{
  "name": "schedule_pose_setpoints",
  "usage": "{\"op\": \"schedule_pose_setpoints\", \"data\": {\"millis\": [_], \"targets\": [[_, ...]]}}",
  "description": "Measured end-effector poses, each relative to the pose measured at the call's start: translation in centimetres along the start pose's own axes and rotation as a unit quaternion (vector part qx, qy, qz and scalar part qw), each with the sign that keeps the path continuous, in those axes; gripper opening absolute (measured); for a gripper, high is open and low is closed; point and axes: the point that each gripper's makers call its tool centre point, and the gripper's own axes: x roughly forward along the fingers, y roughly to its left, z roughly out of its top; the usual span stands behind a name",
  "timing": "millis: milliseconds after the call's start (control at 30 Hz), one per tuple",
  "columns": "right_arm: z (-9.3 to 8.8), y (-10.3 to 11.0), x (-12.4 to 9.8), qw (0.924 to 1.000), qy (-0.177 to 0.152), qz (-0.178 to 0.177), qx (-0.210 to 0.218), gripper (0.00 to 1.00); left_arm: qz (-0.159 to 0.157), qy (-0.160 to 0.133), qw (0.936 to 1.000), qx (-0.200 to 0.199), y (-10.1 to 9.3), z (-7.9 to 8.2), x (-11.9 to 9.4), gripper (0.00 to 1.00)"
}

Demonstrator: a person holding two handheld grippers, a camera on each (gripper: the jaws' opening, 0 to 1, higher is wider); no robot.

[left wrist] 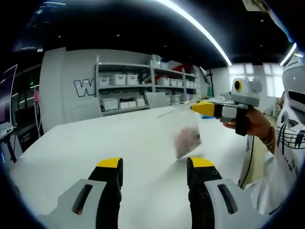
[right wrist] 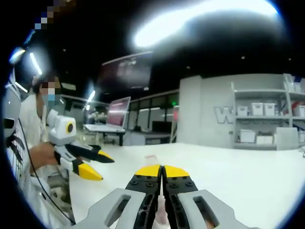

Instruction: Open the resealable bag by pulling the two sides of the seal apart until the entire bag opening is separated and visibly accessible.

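A clear resealable bag [left wrist: 187,135] with something pinkish inside hangs above the white table [left wrist: 95,138]. My right gripper [left wrist: 196,108] comes in from the right of the left gripper view and is shut on the bag's top edge. My left gripper [left wrist: 156,164] stands open in front of the bag, a short way off and touching nothing. In the right gripper view my right gripper [right wrist: 162,171] has its yellow tips pressed together, and a sliver of the bag [right wrist: 162,212] shows below them. There the left gripper [right wrist: 104,168] is at the left, jaws spread.
Shelves with white bins [left wrist: 128,86] line the far wall. Monitors [right wrist: 119,112] stand on a desk beyond the table's end. The person's hand [left wrist: 259,125] and white shirt are at the right edge. A cable [left wrist: 248,157] hangs by the table's side.
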Motion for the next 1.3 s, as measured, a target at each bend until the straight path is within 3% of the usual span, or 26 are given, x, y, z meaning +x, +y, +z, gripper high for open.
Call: {"op": "schedule_pose_setpoints", "data": {"millis": [500, 800, 1100, 1300], "targets": [[-0.3, 0.4, 0.1, 0.9998, 0.004, -0.007, -0.016, 0.0, -0.016, -0.018, 0.9995, 0.018, -0.9, 0.7, -0.2, 0.47], [-1.0, 1.3, 0.4, 0.9998, 0.012, 0.009, -0.014, 0.0, -0.032, -0.033, 0.9984, 0.034, -1.7, 1.0, -0.3, 0.41], [-1.4, 2.8, 1.0, 0.9992, 0.019, 0.033, -0.013, 0.0, -0.016, -0.046, 0.9886, 0.142, -2.3, 2.3, -0.5, 0.31], [-1.6, 3.5, 1.2, 0.9987, 0.022, 0.046, -0.006, 0.0, -0.011, -0.036, 0.9864, 0.16, -2.1, 1.9, -0.5, 0.29]]}}
